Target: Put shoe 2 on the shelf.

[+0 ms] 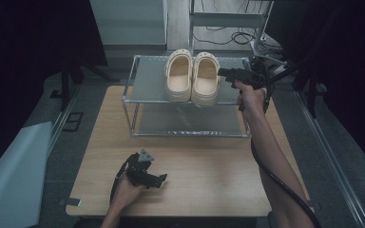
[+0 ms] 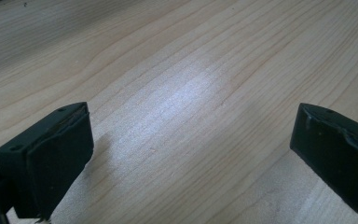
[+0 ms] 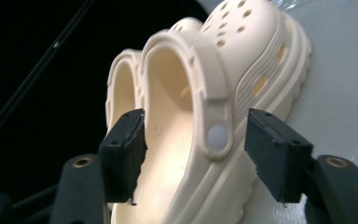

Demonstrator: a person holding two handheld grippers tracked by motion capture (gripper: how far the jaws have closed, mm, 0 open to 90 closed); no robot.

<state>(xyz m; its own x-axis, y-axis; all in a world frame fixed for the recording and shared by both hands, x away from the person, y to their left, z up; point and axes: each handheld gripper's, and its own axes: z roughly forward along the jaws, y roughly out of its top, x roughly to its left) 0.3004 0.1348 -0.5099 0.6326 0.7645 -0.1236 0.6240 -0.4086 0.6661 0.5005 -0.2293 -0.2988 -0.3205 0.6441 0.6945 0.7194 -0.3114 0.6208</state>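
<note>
Right now, two cream clogs sit side by side on the top shelf of a small metal rack (image 1: 138, 78) at the far side of the desk (image 1: 204, 175), toes pointing far, heels toward the near edge.

Right clog (image 1: 206, 76): right tongs (image 1: 223, 72) are at its right flank, level with the shelf. In the right gripper view the jaws stand apart and straddle the heel-side wall of this clog (image 3: 223, 116), strap rivet between them; neither pad looks pressed in. Open, nothing gripped.

Left clog (image 1: 178, 75): touching or just beside its partner, not handled.

Left tongs (image 1: 148, 179): low over the near left part of the desk, held in the person's left hand, well apart from the rack. Left gripper view shows both jaws wide apart over bare wood grain (image 2: 191, 102). Open, empty.

Lower shelf of the rack: bare.

Progress, as judged: both clogs on the rack, aligned as a pair. Cannot tell whether the right tongs are about to close on the right clog or are letting it go. If taking it off, the work has barely begun; if placing, it is nearly complete.
</note>
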